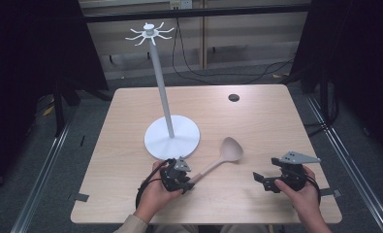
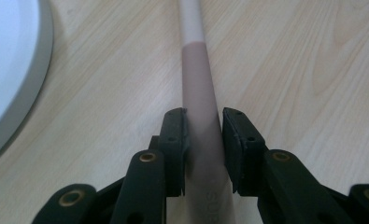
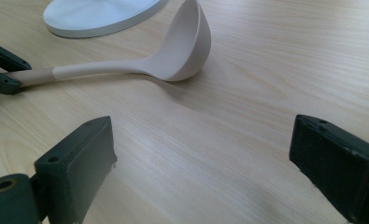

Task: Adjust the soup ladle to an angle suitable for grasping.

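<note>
Ladle (image 1: 224, 154) handle end lies hidden between clenched left gripper (image 2: 203, 140) fingers; right gripper (image 3: 201, 158) fingers stand released.

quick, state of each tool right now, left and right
left tool: closed on the ladle handle.
right tool: open, nothing between its jaws.

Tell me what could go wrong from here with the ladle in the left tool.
1. The left tool clamps the ladle near its handle end, far from the bowl; lifted, the heavy bowl may droop or twist in the pads.
2. The stand's base lies right beside the handle, so a swing could knock the stand.
3. The right tool hangs open and gives no support.
</note>
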